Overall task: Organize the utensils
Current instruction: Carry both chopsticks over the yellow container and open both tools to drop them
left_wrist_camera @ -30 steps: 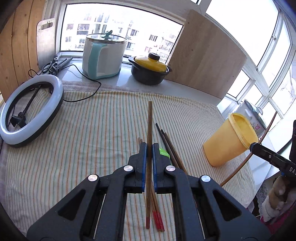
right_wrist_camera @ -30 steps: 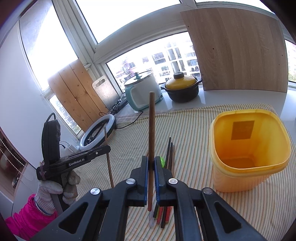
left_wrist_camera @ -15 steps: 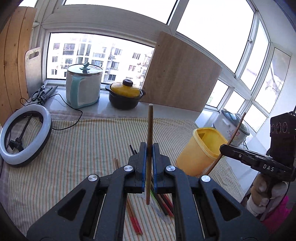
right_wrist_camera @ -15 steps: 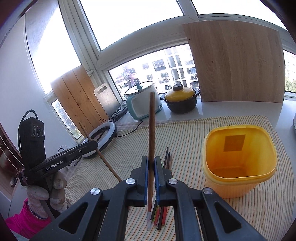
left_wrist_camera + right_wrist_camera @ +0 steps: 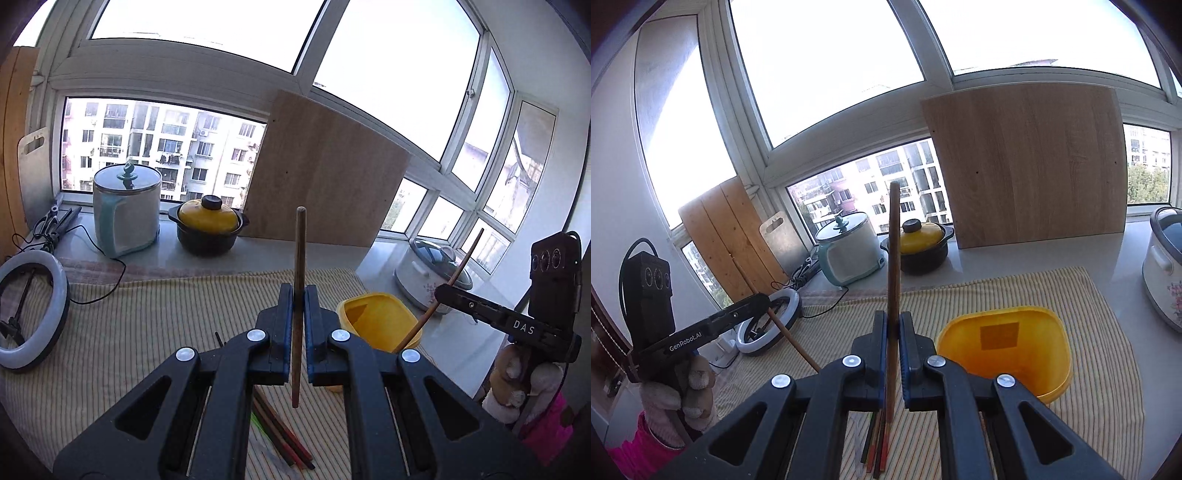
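My left gripper (image 5: 298, 295) is shut on a brown wooden chopstick (image 5: 299, 258) held upright, well above the striped cloth. My right gripper (image 5: 893, 321) is shut on another brown chopstick (image 5: 893, 251), also upright. In the left wrist view the right gripper (image 5: 443, 293) holds its chopstick (image 5: 458, 273) slanted, its lower end over the yellow cup (image 5: 376, 321). The yellow cup (image 5: 1004, 347) stands open just right of my right gripper. Several loose chopsticks (image 5: 280, 435) lie on the cloth below; they also show in the right wrist view (image 5: 875, 446). The left gripper (image 5: 764, 299) shows at the left.
A striped cloth (image 5: 129, 317) covers the table. A ring light (image 5: 29, 314) lies at the left. On the sill stand a white-teal cooker (image 5: 125, 214), a black pot with yellow lid (image 5: 208, 230), a wooden board (image 5: 325, 184) and a white rice cooker (image 5: 428, 280).
Both grippers have risen higher above the table with their chopsticks. The right gripper's chopstick end has come over the yellow cup. The loose chopsticks stay on the cloth.
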The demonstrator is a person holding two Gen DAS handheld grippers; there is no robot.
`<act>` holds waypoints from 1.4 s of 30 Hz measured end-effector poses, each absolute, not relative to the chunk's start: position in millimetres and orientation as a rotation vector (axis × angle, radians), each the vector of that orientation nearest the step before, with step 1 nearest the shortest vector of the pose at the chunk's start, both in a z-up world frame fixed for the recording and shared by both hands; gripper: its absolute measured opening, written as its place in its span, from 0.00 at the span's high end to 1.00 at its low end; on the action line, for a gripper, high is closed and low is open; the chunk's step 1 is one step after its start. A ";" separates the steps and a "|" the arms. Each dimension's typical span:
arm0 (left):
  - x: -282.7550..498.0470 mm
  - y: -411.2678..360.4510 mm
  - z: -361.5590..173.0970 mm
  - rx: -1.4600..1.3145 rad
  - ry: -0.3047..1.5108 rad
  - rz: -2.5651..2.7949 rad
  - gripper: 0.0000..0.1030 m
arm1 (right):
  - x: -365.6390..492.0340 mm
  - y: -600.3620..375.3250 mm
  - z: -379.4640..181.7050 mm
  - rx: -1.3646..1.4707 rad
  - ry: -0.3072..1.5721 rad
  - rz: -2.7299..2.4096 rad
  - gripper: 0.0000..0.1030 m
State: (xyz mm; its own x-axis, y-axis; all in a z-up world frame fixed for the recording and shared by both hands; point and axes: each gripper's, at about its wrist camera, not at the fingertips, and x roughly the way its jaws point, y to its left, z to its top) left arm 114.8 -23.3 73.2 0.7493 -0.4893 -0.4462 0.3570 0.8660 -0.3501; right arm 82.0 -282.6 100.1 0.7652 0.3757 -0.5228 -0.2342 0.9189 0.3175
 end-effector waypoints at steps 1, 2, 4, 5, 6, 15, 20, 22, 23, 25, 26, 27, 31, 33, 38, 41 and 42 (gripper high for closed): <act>115.7 -26.4 76.2 -0.246 0.548 -0.473 0.97 | 81.6 -286.1 102.9 0.244 0.609 0.329 0.96; 116.6 -29.9 79.9 -0.242 0.540 -0.477 0.97 | 81.2 -289.6 106.3 0.248 0.600 0.323 0.96; 118.7 -36.1 86.6 -0.236 0.527 -0.485 0.97 | 79.5 -295.6 112.4 0.254 0.581 0.311 0.96; 120.0 -38.5 90.0 -0.238 0.521 -0.493 0.97 | 78.7 -297.4 115.3 0.254 0.571 0.305 0.96; 120.6 -41.6 92.9 -0.238 0.514 -0.500 0.97 | 77.7 -299.7 118.0 0.255 0.562 0.299 0.96; 130.3 -72.1 116.8 -0.233 0.470 -0.553 0.97 | 75.0 -327.8 131.6 0.264 0.513 0.220 0.96; 137.6 -88.4 122.2 -0.220 0.464 -0.566 0.97 | 77.5 -342.9 125.4 0.264 0.518 0.174 0.96; 142.0 -95.6 122.9 -0.219 0.467 -0.573 0.97 | 79.1 -347.6 121.9 0.266 0.524 0.161 0.96; 144.0 -99.0 122.8 -0.222 0.469 -0.578 0.97 | 79.4 -350.2 120.3 0.265 0.526 0.154 0.96; 147.4 -106.9 122.0 -0.222 0.475 -0.588 0.97 | 80.3 -353.2 117.0 0.260 0.530 0.144 0.96; 149.4 -111.2 120.9 -0.219 0.478 -0.590 0.97 | 82.3 -353.2 115.9 0.256 0.533 0.141 0.96; 150.9 -115.4 120.4 -0.216 0.480 -0.592 0.97 | 82.6 -354.1 114.0 0.252 0.536 0.136 0.96; 156.9 -130.4 118.0 -0.211 0.489 -0.605 0.97 | 82.9 -355.0 107.2 0.226 0.546 0.118 0.96; 161.0 -137.3 115.0 -0.203 0.498 -0.602 0.97 | 83.8 -354.8 102.2 0.217 0.555 0.114 0.96; 171.6 -150.0 95.8 -0.188 0.551 -0.601 0.97 | 88.5 -355.5 85.9 0.210 0.595 0.108 0.96; 177.3 -152.9 79.2 -0.189 0.592 -0.597 0.97 | 90.0 -354.4 76.9 0.207 0.617 0.105 0.96; 178.7 -153.0 73.1 -0.192 0.606 -0.594 0.97 | 90.2 -354.1 74.3 0.209 0.622 0.106 0.96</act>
State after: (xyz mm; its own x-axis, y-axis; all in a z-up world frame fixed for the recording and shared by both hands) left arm 178.7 -153.0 73.1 0.6622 -0.5760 -0.4792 0.4669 0.8174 -0.3374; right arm 90.2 -354.1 74.3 0.8081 0.1611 -0.5665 -0.0356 0.9735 0.2261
